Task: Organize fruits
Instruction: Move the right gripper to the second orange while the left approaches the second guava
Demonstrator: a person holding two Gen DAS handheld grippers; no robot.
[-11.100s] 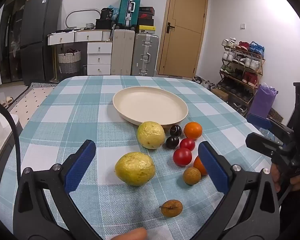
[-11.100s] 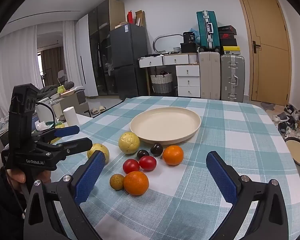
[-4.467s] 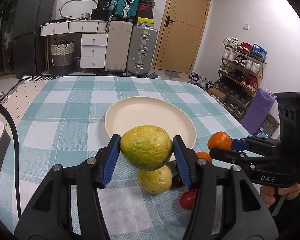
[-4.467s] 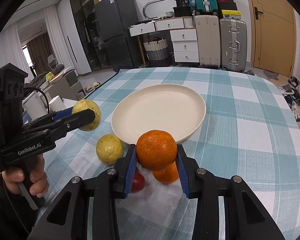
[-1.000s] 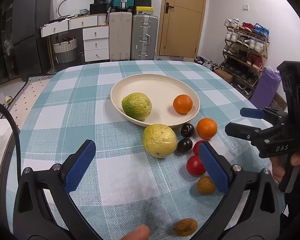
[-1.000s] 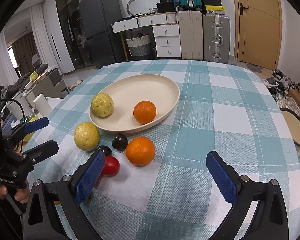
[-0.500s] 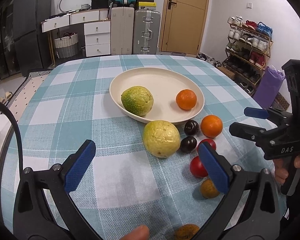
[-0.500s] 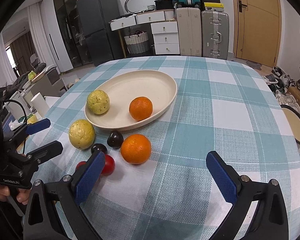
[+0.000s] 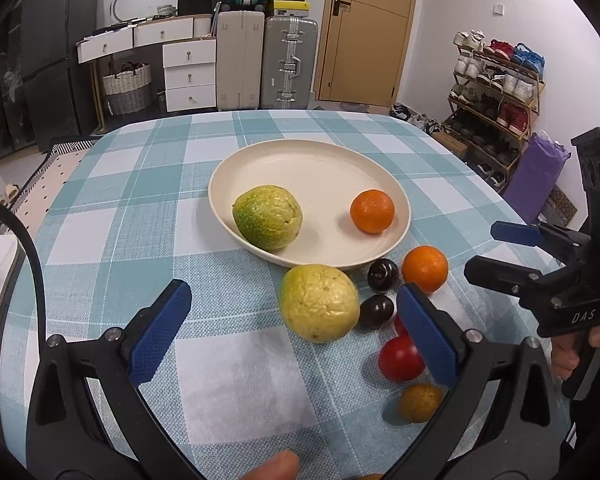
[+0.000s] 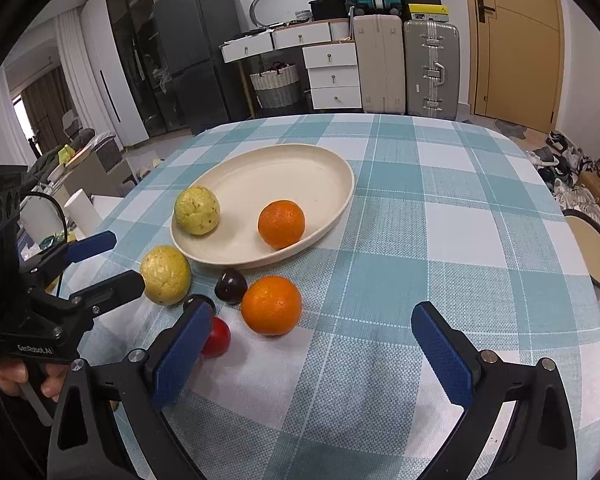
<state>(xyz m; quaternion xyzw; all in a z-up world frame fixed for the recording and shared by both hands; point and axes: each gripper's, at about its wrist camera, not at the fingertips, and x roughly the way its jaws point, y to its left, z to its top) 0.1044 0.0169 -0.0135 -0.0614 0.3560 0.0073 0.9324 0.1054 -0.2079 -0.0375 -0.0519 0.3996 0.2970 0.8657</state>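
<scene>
A cream plate (image 9: 324, 168) (image 10: 300, 168) holds a green-yellow fruit (image 9: 267, 216) (image 10: 197, 210) and an orange (image 9: 372, 211) (image 10: 281, 224). On the cloth in front of the plate lie a yellow fruit (image 9: 320, 308) (image 10: 165, 275), a second orange (image 9: 425, 269) (image 10: 271, 305), two dark plums (image 9: 382, 275) (image 9: 377, 310), a red tomato (image 9: 400, 358) (image 10: 217, 337) and a small brown fruit (image 9: 420, 402). My left gripper (image 9: 296, 332) is open, its jaws either side of the yellow fruit. My right gripper (image 10: 312, 354) is open just short of the second orange.
The table has a teal checked cloth (image 10: 440, 208). Beyond its far edge stand suitcases (image 9: 288, 64) and white drawers (image 9: 188, 76); a shoe rack (image 9: 496, 92) stands at the right. A round stool (image 10: 592, 248) sits beside the table's right edge.
Both grippers have moved forward toward the fruits on the cloth, which now look larger. The fruits and plate have not moved. Both grippers stay open.
</scene>
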